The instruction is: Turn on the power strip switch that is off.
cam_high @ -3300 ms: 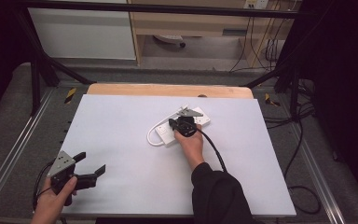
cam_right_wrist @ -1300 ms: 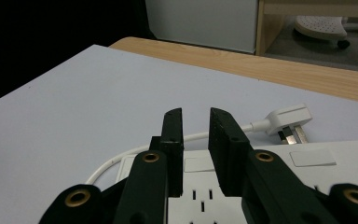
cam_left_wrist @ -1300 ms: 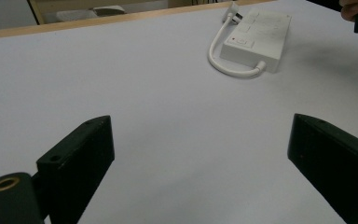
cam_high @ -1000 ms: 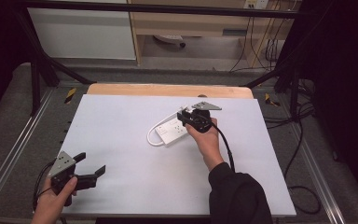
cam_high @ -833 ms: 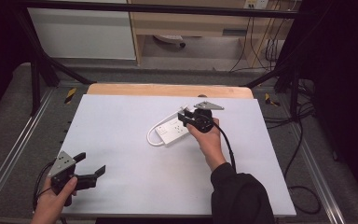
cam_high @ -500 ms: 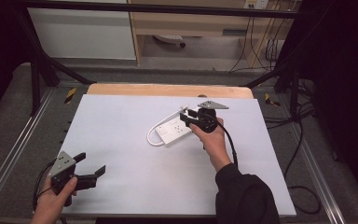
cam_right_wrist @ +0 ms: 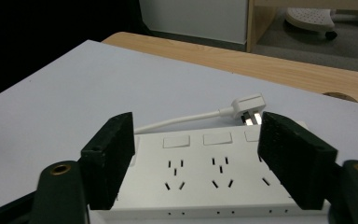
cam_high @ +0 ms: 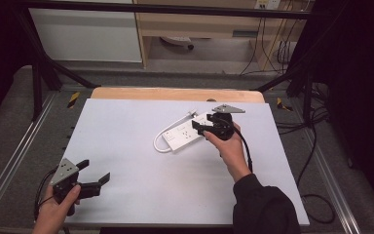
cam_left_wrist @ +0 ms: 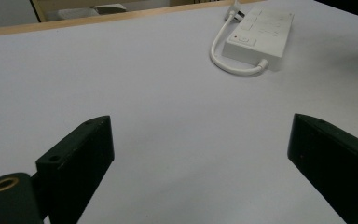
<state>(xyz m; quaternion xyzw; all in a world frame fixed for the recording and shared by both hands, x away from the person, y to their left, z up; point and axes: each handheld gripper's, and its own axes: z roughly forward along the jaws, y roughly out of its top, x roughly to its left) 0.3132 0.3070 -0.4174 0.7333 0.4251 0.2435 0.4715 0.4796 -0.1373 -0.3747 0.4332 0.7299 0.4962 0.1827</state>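
- Power strip, white, flat on the table; lies between and just beyond the right gripper jaws, which have just been opening and stand wide, pads off its sides
- Plug on a short cord, past the strip's far edge
- Left gripper: jaws spread wide, empty; strip well ahead
- Step, as judged: release after a shift; next, backing clear
- Strip's near end cut off at the frame bottom
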